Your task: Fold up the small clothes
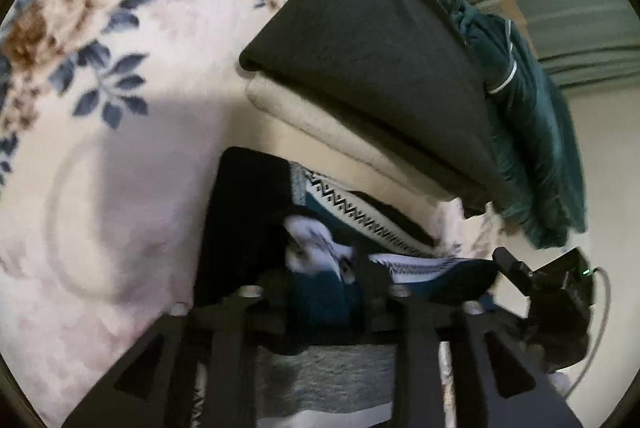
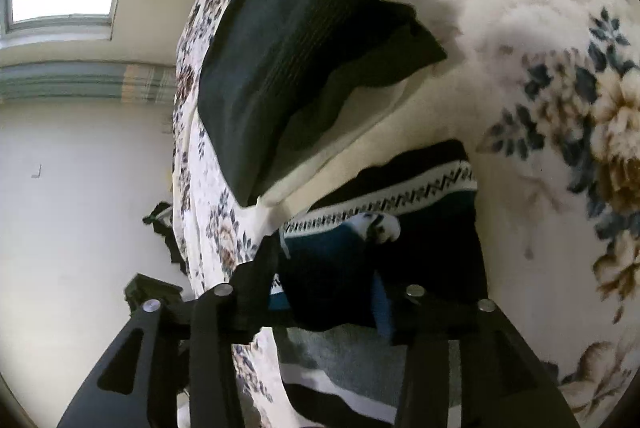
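A: L to R, quick. Why's the patterned knit (image 1: 360, 224) sat right under the left tongs (image 1: 320, 292)?

B: Looks like it's just been laid on the bed's floral blanket (image 1: 132, 156), dark panel folded over the zigzag band. Left tongs part-way apart, cloth between the fingers but pads don't seem to press. Reads as a release, imo.

A: And the stack behind?

B: Dark folded piece (image 1: 360, 40) on top of a cream one (image 1: 320, 124), teal garment (image 1: 532, 132) beside it near the bed edge. Prob the done pile, kept apart so the work area stays free.

A: Right side?

B: Right tongs (image 2: 324, 300) also part-way apart, over the same knit (image 2: 384, 200). Fold edge sits between the fingers, not clamped afaict. Both at the near hem, one per corner, so the fold lands square.

A: Next?

B: Prob another fold, or move it to the pile. Loose knit may spring open.
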`<state>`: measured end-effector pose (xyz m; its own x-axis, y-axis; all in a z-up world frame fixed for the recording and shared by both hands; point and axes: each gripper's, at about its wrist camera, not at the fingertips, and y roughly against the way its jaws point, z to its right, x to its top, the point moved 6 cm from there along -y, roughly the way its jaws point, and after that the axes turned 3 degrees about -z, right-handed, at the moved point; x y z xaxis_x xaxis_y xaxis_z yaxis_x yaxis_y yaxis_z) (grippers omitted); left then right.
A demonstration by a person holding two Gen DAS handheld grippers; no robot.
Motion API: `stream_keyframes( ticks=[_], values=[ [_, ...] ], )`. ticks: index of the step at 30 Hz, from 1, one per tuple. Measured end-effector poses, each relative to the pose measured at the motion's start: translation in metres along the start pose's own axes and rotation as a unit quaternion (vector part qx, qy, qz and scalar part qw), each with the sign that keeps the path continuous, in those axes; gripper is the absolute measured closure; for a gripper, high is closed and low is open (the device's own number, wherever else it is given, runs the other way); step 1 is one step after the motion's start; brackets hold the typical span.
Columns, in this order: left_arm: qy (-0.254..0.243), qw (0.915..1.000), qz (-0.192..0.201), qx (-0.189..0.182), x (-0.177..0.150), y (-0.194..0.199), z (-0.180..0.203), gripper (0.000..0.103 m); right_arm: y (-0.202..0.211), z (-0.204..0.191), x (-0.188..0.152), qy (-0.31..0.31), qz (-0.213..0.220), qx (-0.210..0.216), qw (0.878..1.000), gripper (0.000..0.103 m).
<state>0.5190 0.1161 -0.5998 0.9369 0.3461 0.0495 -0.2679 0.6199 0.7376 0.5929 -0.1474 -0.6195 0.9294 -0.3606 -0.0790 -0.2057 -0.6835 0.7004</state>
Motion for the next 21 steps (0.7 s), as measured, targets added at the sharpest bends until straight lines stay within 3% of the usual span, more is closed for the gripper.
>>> stream_keyframes(
  ticks=[1,3,4,9,13,17,19,21],
  values=[
    [0.009,0.9998,0.002,-0.018,0.002,0.001,0.001,0.048,0.001,0.001,0.004,-0.003,0.008,0.0,1.0,0.046],
    [0.029,0.9977,0.007,-0.06,0.008,0.005,0.003,0.027,0.004,0.003,0.005,-0.007,0.021,0.002,1.0,0.046],
    [0.033,0.9972,0.013,-0.066,0.011,0.007,0.004,0.022,0.005,0.004,0.008,-0.009,0.023,0.002,1.0,0.046],
    [0.004,0.9976,0.042,-0.055,0.021,0.026,0.009,0.022,0.015,0.0,0.008,0.012,0.034,-0.021,0.999,0.045],
    [-0.048,0.9969,0.06,-0.019,0.002,0.051,0.011,0.022,0.026,0.006,-0.009,0.048,0.021,-0.059,0.997,0.039],
    [-0.053,0.9966,0.063,0.01,-0.064,0.083,-0.015,0.022,0.038,0.03,-0.034,0.069,-0.013,-0.081,0.994,0.035],
    [-0.025,0.9981,0.056,0.012,-0.095,0.092,-0.031,0.022,0.041,0.045,-0.045,0.072,-0.036,-0.083,0.993,0.016],
    [0.01,0.9987,0.05,0.008,-0.134,0.098,-0.051,0.022,0.042,0.059,-0.049,0.075,-0.053,-0.083,0.992,0.012]
  ],
)
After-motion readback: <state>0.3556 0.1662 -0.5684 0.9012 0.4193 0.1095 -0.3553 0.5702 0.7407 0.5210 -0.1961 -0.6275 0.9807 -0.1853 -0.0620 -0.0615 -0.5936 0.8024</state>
